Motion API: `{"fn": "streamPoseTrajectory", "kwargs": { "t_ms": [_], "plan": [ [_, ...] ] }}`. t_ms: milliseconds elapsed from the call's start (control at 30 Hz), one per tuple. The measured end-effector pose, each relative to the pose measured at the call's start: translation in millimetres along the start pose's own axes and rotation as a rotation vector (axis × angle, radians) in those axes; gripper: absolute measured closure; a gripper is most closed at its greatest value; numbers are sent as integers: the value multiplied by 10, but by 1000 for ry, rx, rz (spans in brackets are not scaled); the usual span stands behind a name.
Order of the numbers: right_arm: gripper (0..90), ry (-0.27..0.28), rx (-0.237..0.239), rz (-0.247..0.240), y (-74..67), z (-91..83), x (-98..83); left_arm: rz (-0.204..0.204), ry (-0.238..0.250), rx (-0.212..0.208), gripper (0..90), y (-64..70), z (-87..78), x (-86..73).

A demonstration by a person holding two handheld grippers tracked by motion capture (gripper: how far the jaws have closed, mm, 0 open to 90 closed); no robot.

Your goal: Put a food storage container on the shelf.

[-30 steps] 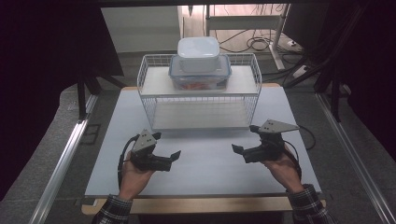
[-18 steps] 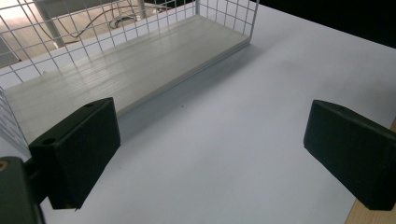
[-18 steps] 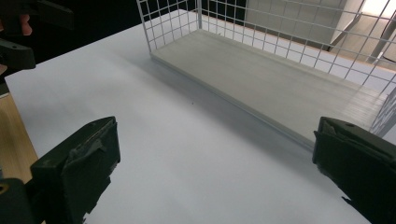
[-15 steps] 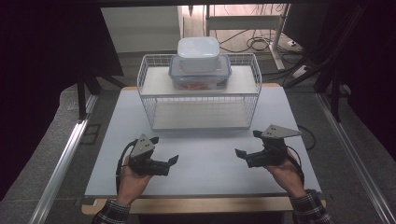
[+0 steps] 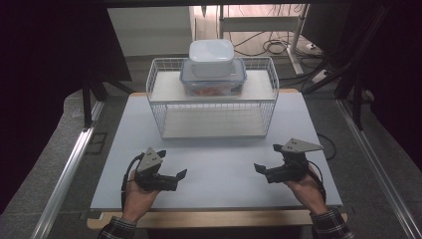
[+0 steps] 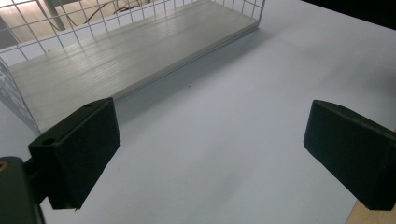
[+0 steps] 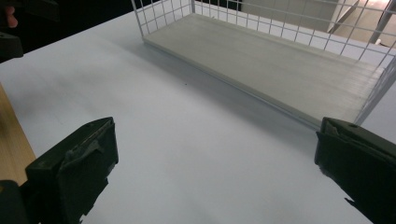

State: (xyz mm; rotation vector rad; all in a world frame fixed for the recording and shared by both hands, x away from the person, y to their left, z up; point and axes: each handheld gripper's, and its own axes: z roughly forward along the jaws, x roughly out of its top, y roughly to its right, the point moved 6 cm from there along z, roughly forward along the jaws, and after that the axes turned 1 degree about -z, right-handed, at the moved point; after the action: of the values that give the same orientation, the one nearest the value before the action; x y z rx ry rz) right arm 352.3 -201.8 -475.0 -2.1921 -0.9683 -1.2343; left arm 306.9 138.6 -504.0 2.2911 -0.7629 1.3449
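A white wire rack (image 5: pixel 158 102) stands at the back of the white table (image 5: pixel 219 159). On its top shelf sits a clear lidded container (image 5: pixel 213 82) with a white container (image 5: pixel 211 58) stacked on it. The lower shelf board (image 6: pixel 130 56) (image 7: pixel 280 60) is bare. My left gripper (image 5: pixel 180 175) (image 6: pixel 210 154) hovers low over the table's front left, open with nothing between its jaws. At the front right my right gripper (image 5: pixel 260 169) (image 7: pixel 215 172) is open too, also holding nothing. The two point inward toward each other.
A wooden strip (image 5: pixel 209 218) runs along the table's near edge. Metal rails (image 5: pixel 69 164) flank the table on both sides. Cables (image 5: pixel 271 47) lie on the floor behind the rack. The other hand's gripper (image 7: pixel 14 28) shows at the right gripper view's top left.
Both hands have drawn back a little from the rack toward the table's near edge. Both grippers stay open, holding nothing.
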Motion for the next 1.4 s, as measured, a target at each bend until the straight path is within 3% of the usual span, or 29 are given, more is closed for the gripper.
{"fn": "streamPoseTrajectory", "kwargs": {
  "t_ms": [633, 1400],
  "plan": [
    [0, -39, -23, 2, 46, -2, -246, -7, -35, 17, 33, -27, 21, -179],
    [0, -107, -55, 3, 159, 134, -562, -44, -87, 25, 30, -150, 195, -438]
  ]
}}
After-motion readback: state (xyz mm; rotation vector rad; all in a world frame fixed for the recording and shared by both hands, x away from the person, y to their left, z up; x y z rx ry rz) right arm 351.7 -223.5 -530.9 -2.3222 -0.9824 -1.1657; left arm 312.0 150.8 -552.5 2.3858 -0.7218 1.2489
